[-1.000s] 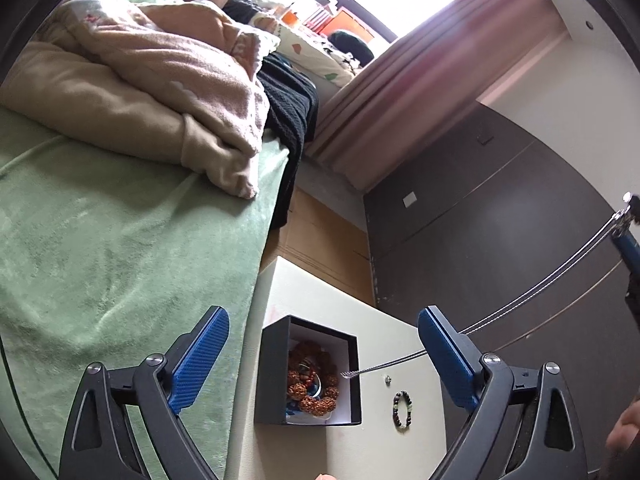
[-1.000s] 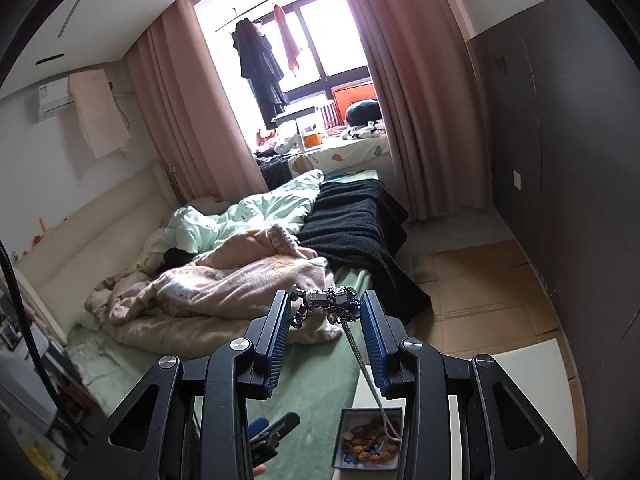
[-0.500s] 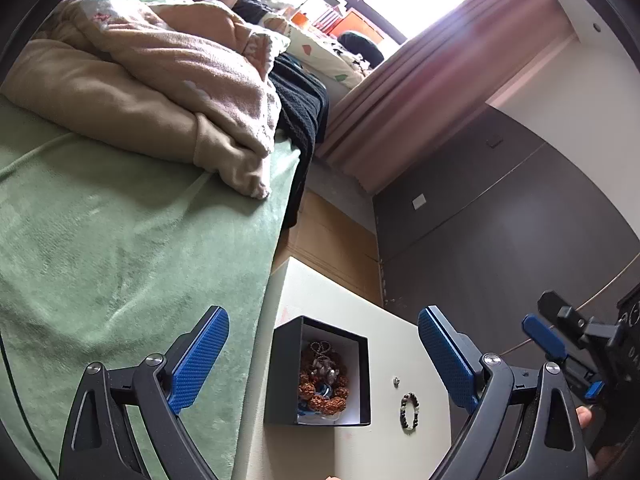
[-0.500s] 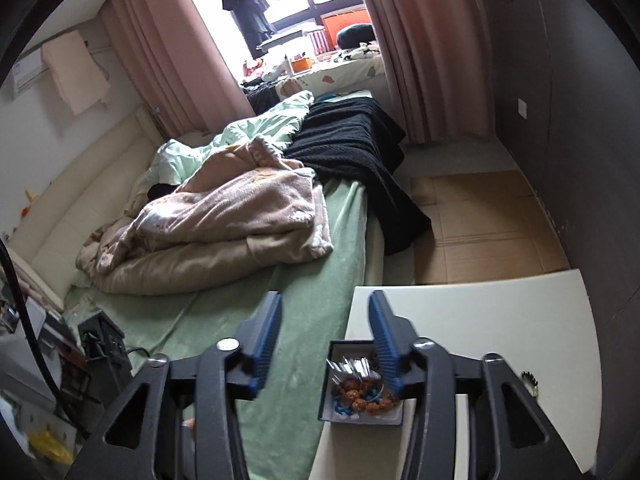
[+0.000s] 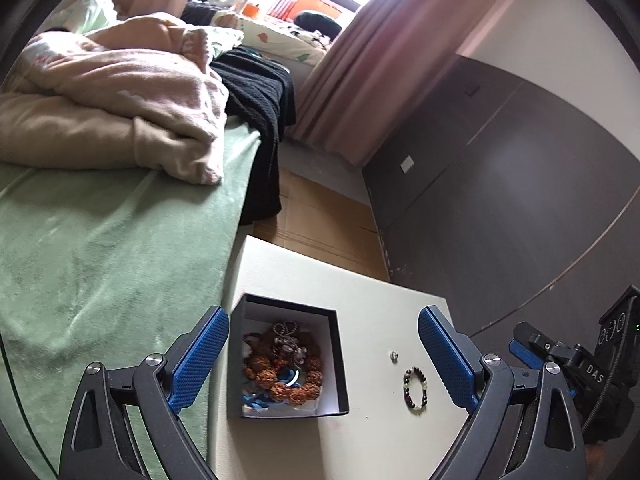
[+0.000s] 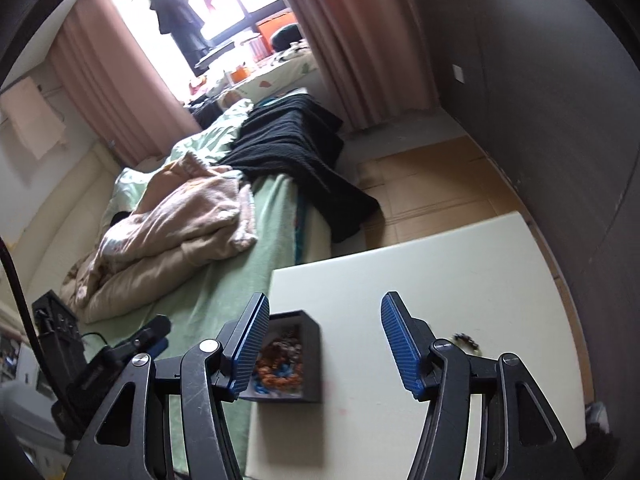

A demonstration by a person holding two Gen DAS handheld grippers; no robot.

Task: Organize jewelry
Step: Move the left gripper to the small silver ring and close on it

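Note:
A black box (image 5: 335,360) with a white lining stands on the white table (image 5: 360,292). It holds a brown bead bracelet (image 5: 280,390), a silver chain (image 5: 286,340) and blue pieces. To its right lie a small ring (image 5: 394,356) and a dark bead bracelet (image 5: 415,384). My left gripper (image 5: 322,314) stands open above the box with nothing between its fingers. My right gripper (image 6: 325,300) hovers over the table right of the box (image 6: 314,360); its jaws are opening and nothing is between them. The dark bracelet (image 6: 466,340) shows past its right finger.
A bed with a green sheet (image 5: 100,260), a pink blanket (image 5: 120,92) and a black throw (image 5: 260,104) runs along the table's left side. A dark wall (image 5: 500,200) stands to the right. Cardboard (image 5: 320,220) covers the floor beyond the table.
The silver chain that hung from my shut right gripper now lies in the box. The right gripper has opened and come down towards the table. The left gripper has shifted sideways.

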